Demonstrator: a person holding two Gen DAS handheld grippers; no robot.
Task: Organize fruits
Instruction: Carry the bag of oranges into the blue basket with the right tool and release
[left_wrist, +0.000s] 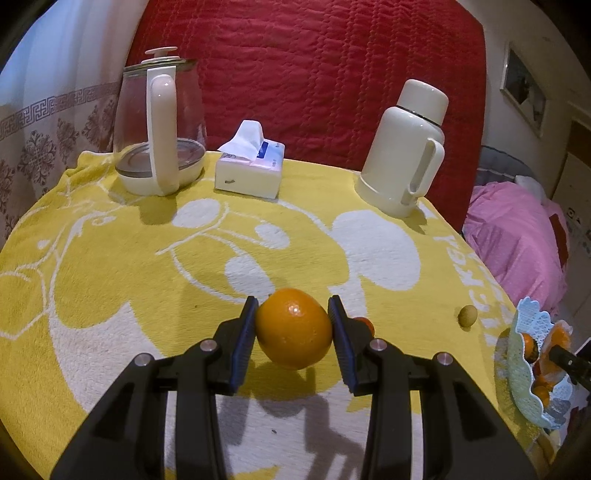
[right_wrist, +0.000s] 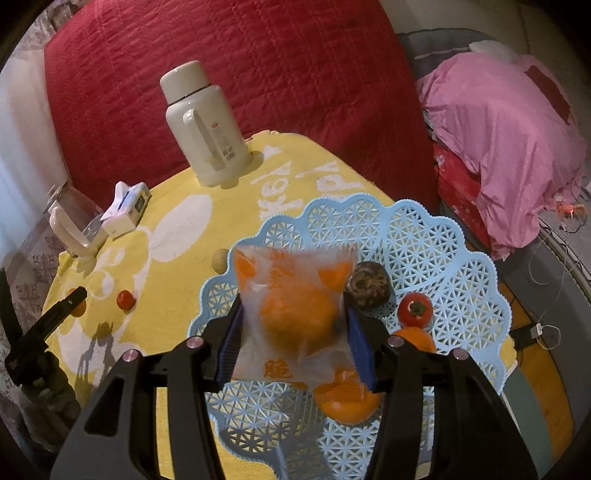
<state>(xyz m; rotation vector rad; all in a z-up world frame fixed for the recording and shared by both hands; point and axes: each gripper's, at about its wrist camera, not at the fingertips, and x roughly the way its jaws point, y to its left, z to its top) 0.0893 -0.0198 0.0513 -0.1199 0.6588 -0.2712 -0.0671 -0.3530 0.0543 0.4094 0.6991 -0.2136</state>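
The left hand-held gripper (left_wrist: 293, 325) pinches an orange (left_wrist: 293, 328), lifted off the bench (left_wrist: 110, 258). The right hand-held gripper (right_wrist: 295, 328) clamps a bagged fruit (right_wrist: 295, 306) over the basket (right_wrist: 443, 258), so placing is in hand. Next, I judge: spread those jaws and drop it among the fruit beyond. A small fruit (left_wrist: 467, 315) waits farther right.

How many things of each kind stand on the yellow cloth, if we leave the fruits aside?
Glass kettle: 1
Tissue box: 1
Thermos flask: 1
Blue basket: 1
Total: 4
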